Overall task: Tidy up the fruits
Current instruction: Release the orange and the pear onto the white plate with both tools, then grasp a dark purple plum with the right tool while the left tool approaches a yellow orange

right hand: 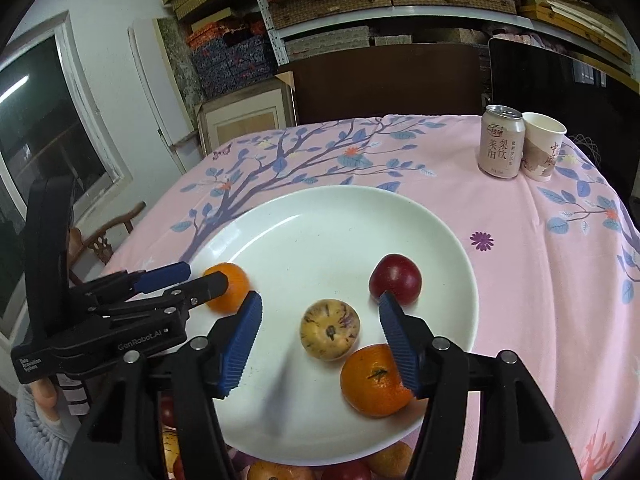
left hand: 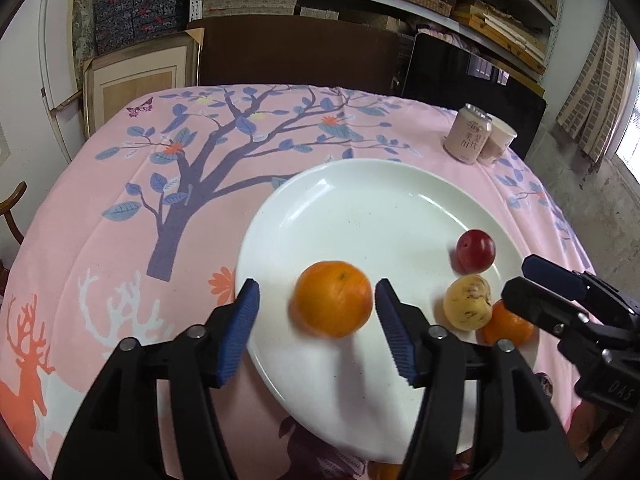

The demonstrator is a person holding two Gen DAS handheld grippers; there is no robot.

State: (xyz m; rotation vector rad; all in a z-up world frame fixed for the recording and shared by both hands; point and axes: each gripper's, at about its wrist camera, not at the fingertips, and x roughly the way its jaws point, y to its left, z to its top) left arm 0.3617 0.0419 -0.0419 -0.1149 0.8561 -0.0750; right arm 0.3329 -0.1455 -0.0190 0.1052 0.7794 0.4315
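On the plate point(left hand: 280, 208), one orange point(left hand: 333, 304) lies between the left gripper point(left hand: 316, 320)'s parted jaws, untouched. The right gripper point(right hand: 320, 340), jaws also apart, stands over the yellow fruit point(right hand: 330, 330); a second orange point(right hand: 374, 380) sits by its right pad.

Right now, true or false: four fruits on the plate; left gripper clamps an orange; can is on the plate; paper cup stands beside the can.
1. Four fruits lie on the round white ceramic plate. True.
2. The left gripper clamps the large orange. False: its pads stand clear of it.
3. The pink drink can is on the plate. False: it stands on the pink tablecloth.
4. The white paper cup stands beside the can. True.
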